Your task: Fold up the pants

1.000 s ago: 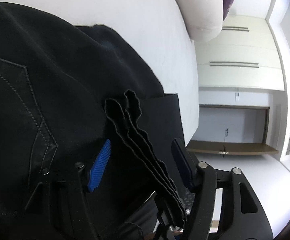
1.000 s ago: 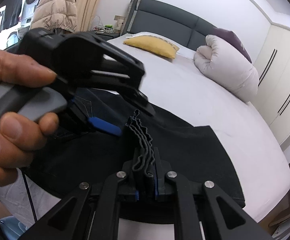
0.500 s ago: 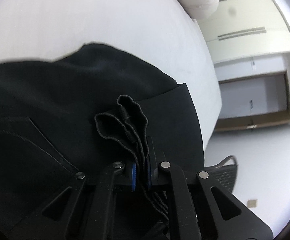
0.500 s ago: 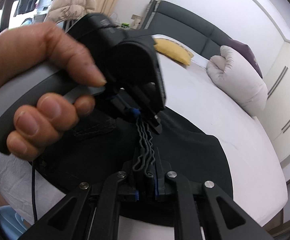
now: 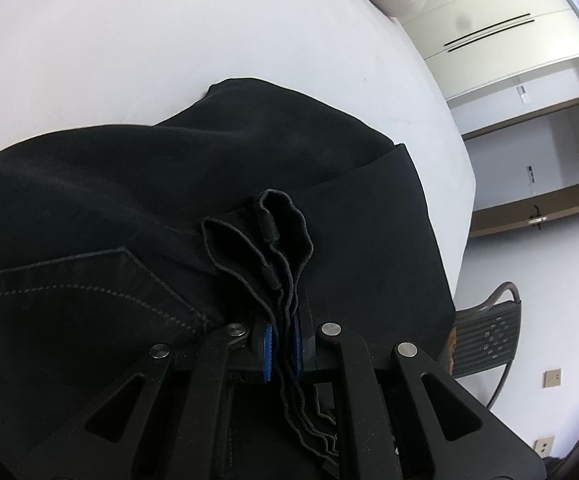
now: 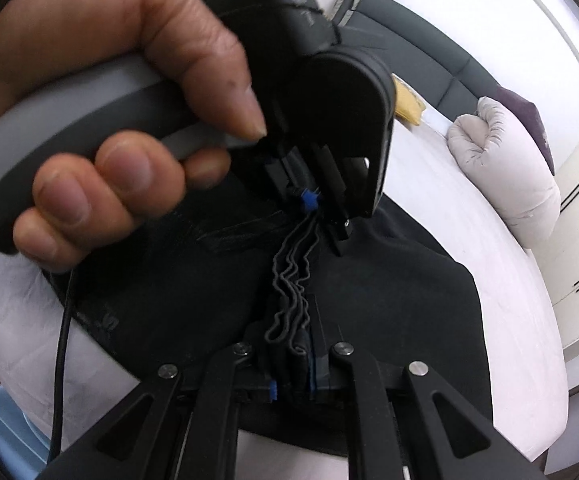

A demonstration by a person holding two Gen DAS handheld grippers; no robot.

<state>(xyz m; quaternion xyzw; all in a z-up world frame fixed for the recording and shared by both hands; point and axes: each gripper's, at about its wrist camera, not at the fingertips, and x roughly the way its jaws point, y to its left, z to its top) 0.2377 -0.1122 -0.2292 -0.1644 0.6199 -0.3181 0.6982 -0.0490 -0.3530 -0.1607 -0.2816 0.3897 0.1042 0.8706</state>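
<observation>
On the white-sheeted bed (image 5: 217,40), a pair of black fabric pants (image 5: 121,184) is spread, reaching down to the mattress edge nearest the cameras. A stack of wavy layered hem edges is gathered and stood up from the rest of the cloth. The left gripper (image 5: 283,344), black with blue ribbed pads, is pinched narrow on that stack; its jaws have just been closing, with the layers caught between them. The right gripper (image 6: 291,376), of the same make, is likewise clamped tight on the bunched layers, seen at the bottom of the right wrist view. In that view the left gripper (image 6: 309,200) is held by a hand (image 6: 101,120) wrapped around its grey handle, just above the same ridge of fabric, so both grips are set close together along one edge. A stitched back pocket is visible at the lower left of the left wrist view. A rolled pale duvet (image 6: 505,168) lies further up the bed, beside a yellow cushion (image 6: 407,108) and a dark grey padded headboard (image 6: 409,52).
</observation>
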